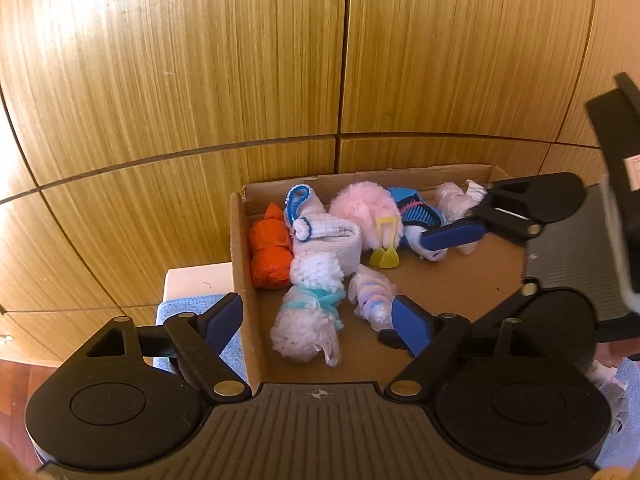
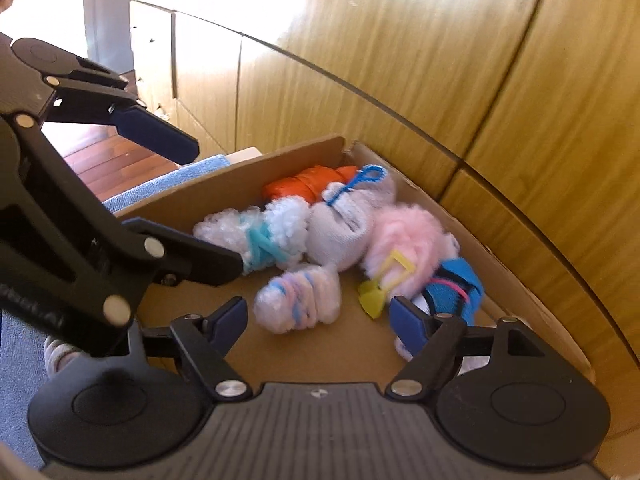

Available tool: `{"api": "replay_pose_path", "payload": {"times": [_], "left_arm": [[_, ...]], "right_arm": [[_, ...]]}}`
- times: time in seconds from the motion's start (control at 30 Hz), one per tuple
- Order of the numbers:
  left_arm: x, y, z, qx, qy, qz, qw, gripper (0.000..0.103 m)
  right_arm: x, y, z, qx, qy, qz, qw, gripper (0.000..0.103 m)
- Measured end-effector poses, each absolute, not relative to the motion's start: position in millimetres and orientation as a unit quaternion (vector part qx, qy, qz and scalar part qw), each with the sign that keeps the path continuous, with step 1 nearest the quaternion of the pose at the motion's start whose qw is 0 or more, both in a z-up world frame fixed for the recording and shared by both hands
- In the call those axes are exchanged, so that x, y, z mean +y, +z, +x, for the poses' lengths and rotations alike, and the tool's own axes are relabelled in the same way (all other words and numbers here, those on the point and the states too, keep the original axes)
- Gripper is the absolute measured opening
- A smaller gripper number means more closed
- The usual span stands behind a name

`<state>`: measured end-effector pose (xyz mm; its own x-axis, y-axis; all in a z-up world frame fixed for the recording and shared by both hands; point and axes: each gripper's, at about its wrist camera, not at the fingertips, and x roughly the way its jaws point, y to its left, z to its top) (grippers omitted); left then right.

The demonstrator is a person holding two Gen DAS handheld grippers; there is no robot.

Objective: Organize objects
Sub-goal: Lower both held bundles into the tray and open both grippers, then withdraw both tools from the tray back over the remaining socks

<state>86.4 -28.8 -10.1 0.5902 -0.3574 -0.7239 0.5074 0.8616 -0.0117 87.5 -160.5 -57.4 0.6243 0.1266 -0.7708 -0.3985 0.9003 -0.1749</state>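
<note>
Bright window glare, fisheye-warped edges

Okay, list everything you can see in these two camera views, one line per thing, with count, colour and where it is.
cardboard box: one, brown, open, in front of the cabinet
orange bundle: one, orange, left far corner of the box
grey sock roll: one, pale grey with a blue loop, beside the orange bundle
pink fluffy bundle: one, pink with a yellow clip, far middle of the box
blue strap bundle: one, blue and white, right of the pink one
white fluffy bundle: one, white tied in turquoise, near left of the box
pastel striped roll: one, white, pink and blue, box middle
wooden cabinet: one, tan, behind the box
blue cloth: one, light blue, left outside the box
left gripper: one, black with blue pads, open
right gripper: one, black with blue pads, open
</note>
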Motion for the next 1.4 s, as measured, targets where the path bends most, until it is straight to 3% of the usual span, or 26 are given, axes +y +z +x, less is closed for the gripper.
{"api": "replay_pose_path", "payload": {"times": [0.3, 0.5, 0.6, 1.0, 1.4], "left_arm": [[-34, -6, 86, 0.396, -0.224, 0.071, 0.888, 0.087], [-35, -6, 87, 0.408, -0.218, 0.056, 0.885, 0.093], [-31, -2, 84, 0.405, -0.209, 0.053, 0.889, 0.102], [-19, 2, 59, 0.407, -0.213, 0.043, 0.887, 0.103], [-10, -4, 26, 0.397, -0.222, 0.048, 0.889, 0.103]], "right_arm": [[-177, -42, 72, 0.419, 0.068, -0.115, 0.898, 0.081], [-183, -35, 53, 0.42, 0.02, -0.105, 0.901, 0.088], [-193, -30, 39, 0.416, -0.009, -0.084, 0.906, 0.092], [-218, -11, -39, 0.384, -0.064, 0.003, 0.921, 0.096], [-226, -16, -103, 0.344, -0.071, 0.018, 0.936, 0.099]]}}
